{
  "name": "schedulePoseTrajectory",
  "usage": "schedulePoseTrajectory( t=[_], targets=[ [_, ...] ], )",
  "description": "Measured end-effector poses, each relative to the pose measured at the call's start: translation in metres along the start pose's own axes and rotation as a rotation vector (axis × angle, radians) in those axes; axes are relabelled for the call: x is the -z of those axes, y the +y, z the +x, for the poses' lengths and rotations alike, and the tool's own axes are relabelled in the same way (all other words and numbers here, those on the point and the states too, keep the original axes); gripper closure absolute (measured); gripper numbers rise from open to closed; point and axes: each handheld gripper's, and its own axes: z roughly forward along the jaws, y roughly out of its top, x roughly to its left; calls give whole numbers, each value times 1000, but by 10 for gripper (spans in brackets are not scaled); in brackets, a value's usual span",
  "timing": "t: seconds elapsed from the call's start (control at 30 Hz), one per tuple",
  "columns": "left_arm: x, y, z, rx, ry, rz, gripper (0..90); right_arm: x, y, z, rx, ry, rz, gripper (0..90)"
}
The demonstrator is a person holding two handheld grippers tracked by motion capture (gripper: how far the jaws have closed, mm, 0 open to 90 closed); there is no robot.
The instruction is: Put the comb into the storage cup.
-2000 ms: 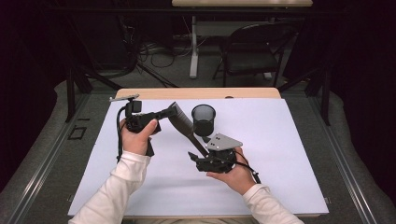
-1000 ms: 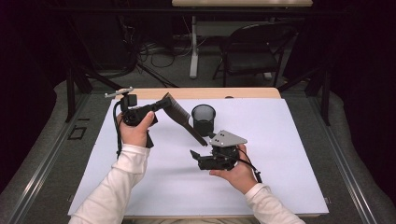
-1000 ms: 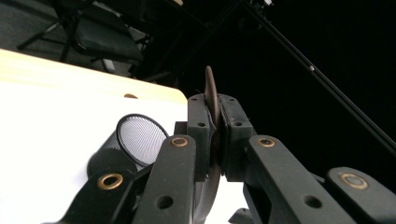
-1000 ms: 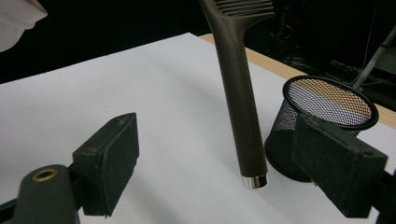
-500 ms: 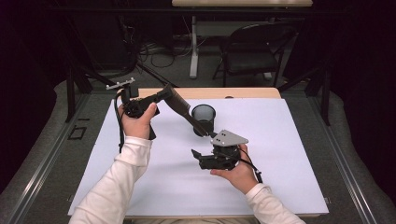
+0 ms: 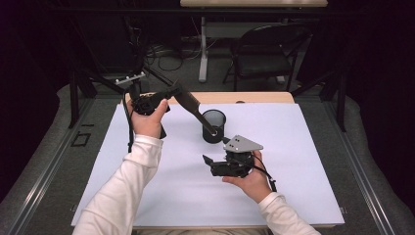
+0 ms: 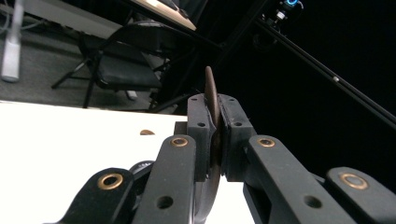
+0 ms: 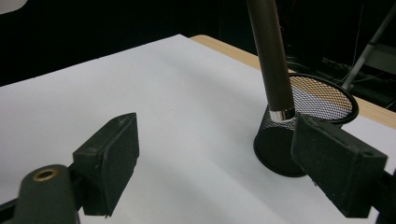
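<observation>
My left gripper (image 6: 172,94) pinches a spatula (image 6: 193,108) by its flat blade, the handle slanting down into the mesh cup (image 6: 214,126). My right gripper (image 6: 208,161), jaws spread and empty, sits just before the cup.

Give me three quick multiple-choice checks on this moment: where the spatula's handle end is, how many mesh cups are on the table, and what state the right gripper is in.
1. Where is the handle end of the spatula?
A. Lying flat on the white sheet
B. At the rim of the mesh cup
C. Between the right gripper's jaws

2. How many mesh cups stand on the table?
A. One
B. Two
C. Three

3. What is the state of the right gripper?
A. Shut on the cup
B. Shut on the spatula
C. Open, holding nothing

Answers:
1 B: the handle slants down from the left gripper, which pinches the blade, and its metal tip sits at the rim of the mesh cup.
2 A: a single black mesh cup stands on the white sheet.
3 C: in the right gripper view its pads stand wide apart with bare sheet between them.
</observation>
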Motion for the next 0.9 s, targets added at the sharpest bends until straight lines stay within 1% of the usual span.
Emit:
schedulePoseTrajectory(
  t=[0.03,0.07,0.17,0.2,0.23,0.27,0.33,0.4,0.47,0.7,0.77,0.8,0.9],
  targets=[
    [-1,1,-1,-3,7,-5,853,0,0,0,-2,-2,-2,152],
    [-3,3,-2,-11,25,-7,853,0,0,-1,-6,-3,0,153],
    [-5,5,-3,-16,35,-16,853,0,0,-1,-5,-3,-1,153],
    [-7,6,-3,-27,46,-19,853,0,0,-1,-5,-2,-1,152],
    [-7,6,-3,-27,46,-19,853,-1,0,-1,-5,0,-1,152],
    [-8,7,-4,-38,53,-25,852,-1,-1,-1,-4,2,1,152],
    [-9,7,-5,-40,56,-33,852,-1,-1,-1,-3,1,4,153],
    [-12,9,-5,-51,68,-45,853,-1,-1,-1,-2,-3,5,152],
    [-14,10,-5,-54,75,-47,852,-1,-1,-2,-3,-5,4,152],
    [-22,10,-2,-52,87,-57,852,-1,-1,-2,-3,-6,6,153],
    [-25,9,0,-44,93,-56,852,-1,-1,-2,-5,-6,6,153],
    [-29,8,2,-34,105,-61,853,-1,-2,-2,-5,-6,6,153],
    [-33,7,3,-29,110,-61,853,-1,-2,-2,-7,-4,7,153]
  ],
)
